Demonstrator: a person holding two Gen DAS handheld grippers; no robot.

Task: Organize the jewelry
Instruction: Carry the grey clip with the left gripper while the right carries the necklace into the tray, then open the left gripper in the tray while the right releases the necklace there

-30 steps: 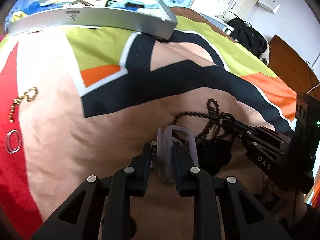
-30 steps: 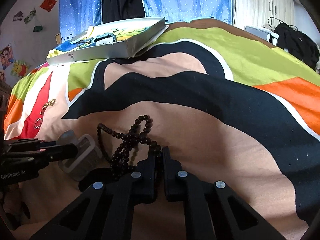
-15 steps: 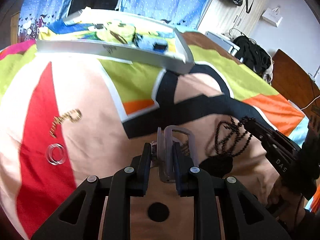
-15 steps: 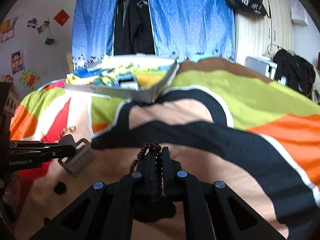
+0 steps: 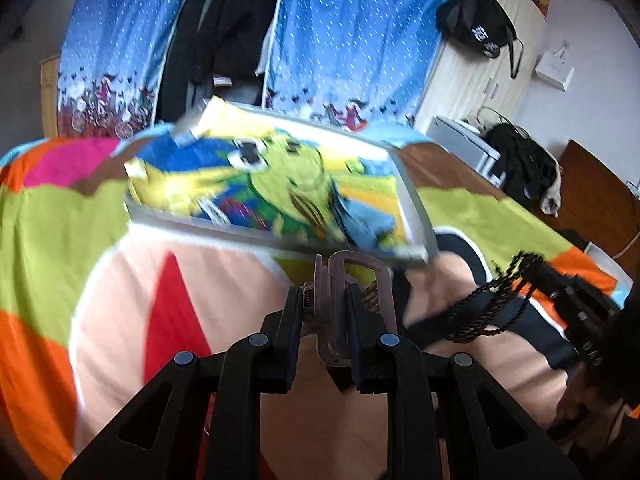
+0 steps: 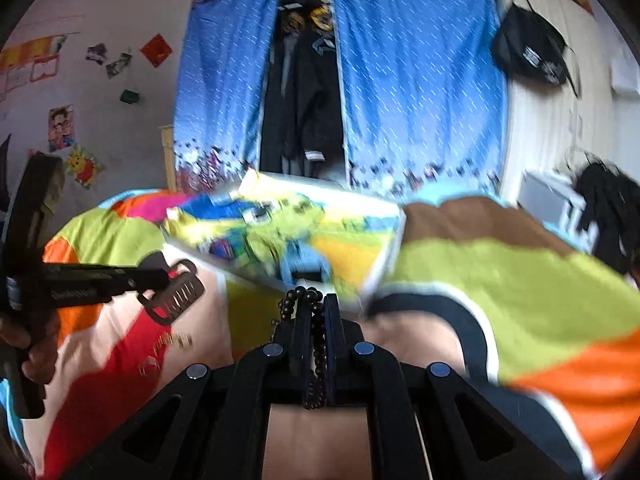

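2 grips: left gripper (image 5: 325, 312) jaws clamp stiff hair clip (image 5: 352, 304); right gripper (image 6: 316, 320) jaws pinch limp bead necklace (image 6: 316, 344), loops dangling below, likely swingy.
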